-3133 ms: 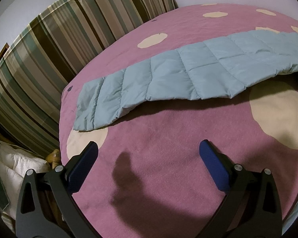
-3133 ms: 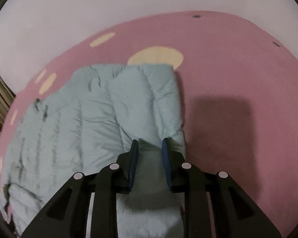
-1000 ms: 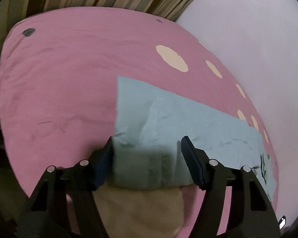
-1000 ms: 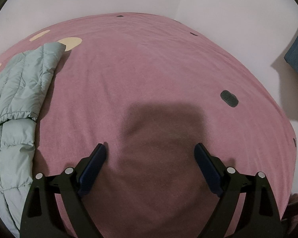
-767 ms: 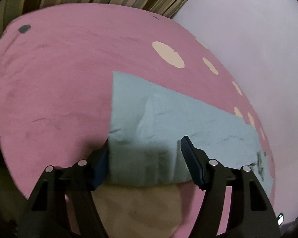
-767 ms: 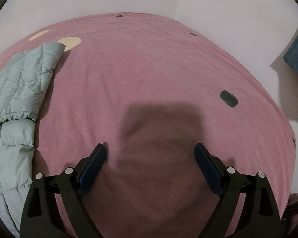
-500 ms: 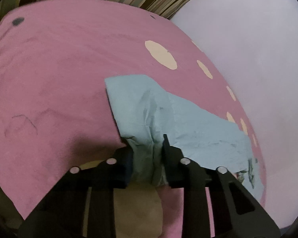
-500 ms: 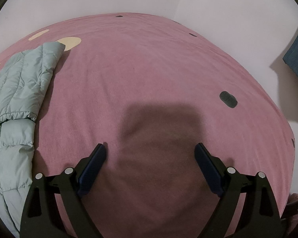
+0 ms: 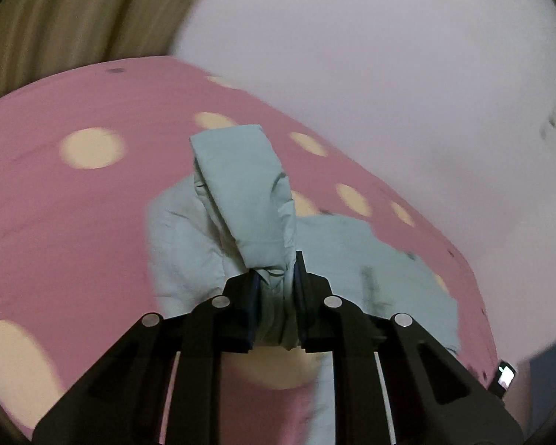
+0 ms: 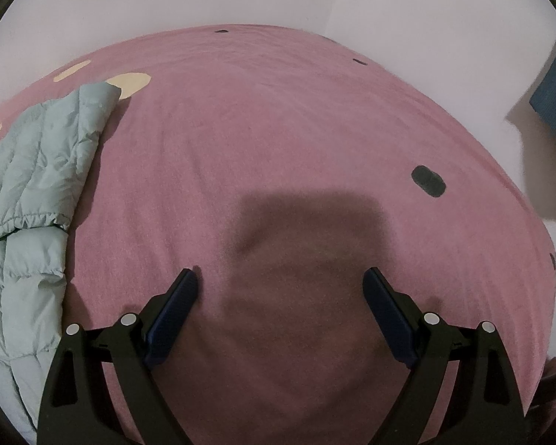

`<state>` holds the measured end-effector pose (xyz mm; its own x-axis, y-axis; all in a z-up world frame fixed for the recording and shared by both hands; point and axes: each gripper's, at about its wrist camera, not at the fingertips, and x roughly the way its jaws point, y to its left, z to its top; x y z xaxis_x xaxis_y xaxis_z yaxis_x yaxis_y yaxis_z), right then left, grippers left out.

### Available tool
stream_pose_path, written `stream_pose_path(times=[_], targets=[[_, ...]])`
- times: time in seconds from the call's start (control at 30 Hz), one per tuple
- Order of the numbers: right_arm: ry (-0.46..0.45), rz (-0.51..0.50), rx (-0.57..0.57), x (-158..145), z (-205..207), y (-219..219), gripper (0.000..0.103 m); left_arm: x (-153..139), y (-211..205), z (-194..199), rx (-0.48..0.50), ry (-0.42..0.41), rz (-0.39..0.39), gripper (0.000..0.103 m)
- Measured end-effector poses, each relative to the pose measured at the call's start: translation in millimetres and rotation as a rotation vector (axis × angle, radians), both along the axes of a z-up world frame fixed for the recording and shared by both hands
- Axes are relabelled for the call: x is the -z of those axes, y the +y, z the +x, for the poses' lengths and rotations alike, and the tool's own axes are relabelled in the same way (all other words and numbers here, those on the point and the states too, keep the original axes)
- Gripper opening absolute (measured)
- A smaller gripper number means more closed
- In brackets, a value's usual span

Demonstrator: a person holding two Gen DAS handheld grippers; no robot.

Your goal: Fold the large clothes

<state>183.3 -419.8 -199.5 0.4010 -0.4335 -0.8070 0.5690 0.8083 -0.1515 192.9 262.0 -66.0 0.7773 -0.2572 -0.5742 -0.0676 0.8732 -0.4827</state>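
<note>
Gripping a bunched fold of the pale blue quilted jacket [image 9: 241,200], the left gripper [image 9: 276,289] has its jaws nearly closed on the fabric, lifting a sleeve-like flap above the pink spotted bedspread [image 9: 55,222]; motion blur softens the jacket's edges, and the fingers hide the pinched part. In the right wrist view, the right gripper [image 10: 280,296] hovers wide open, holding nothing, over bare bedspread; the jacket lies at the bedspread's left edge, cut off by the frame.
</note>
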Motion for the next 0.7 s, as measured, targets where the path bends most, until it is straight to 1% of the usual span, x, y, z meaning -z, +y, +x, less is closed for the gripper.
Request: stream_pose_path(times=[0.07,0.1,0.17,0.2,0.3,0.33,0.4,0.5,0.57,0.6,0.7], targets=[[-0.005,0.012,0.001,0,-1,-2,0.089,-6,-36,17,0.071,-0.006,0.008,0.015],[-0.007,0.017,0.002,0,-1,-2,0.089,-10,-63,29,0.119,-0.006,0.023,0.015],[-0.012,0.027,0.003,1,0,-4,0.089,-13,-99,41,0.181,-0.003,0.037,0.015],[-0.015,0.034,0.003,1,-1,-5,0.089,-14,-124,51,0.225,0.001,0.039,0.015],[-0.019,0.044,0.005,1,-1,-4,0.090,-14,-177,70,0.313,0.006,0.050,0.010],[-0.020,0.046,0.006,1,-1,-4,0.090,-12,-204,79,0.356,0.012,0.053,0.010],[-0.022,0.050,0.006,1,-1,-4,0.090,-8,-233,89,0.399,0.025,0.064,0.010],[-0.025,0.057,0.007,2,-2,-5,0.090,5,-287,104,0.469,0.050,0.112,0.010],[-0.027,0.062,0.007,2,-2,-5,0.090,15,-308,110,0.495,0.075,0.126,0.010],[-0.027,0.064,0.008,2,-2,-5,0.090,21,-313,103,0.505,0.084,0.120,0.010],[-0.031,0.070,0.008,2,-1,-7,0.090,29,-327,100,0.529,0.101,0.102,0.010]])
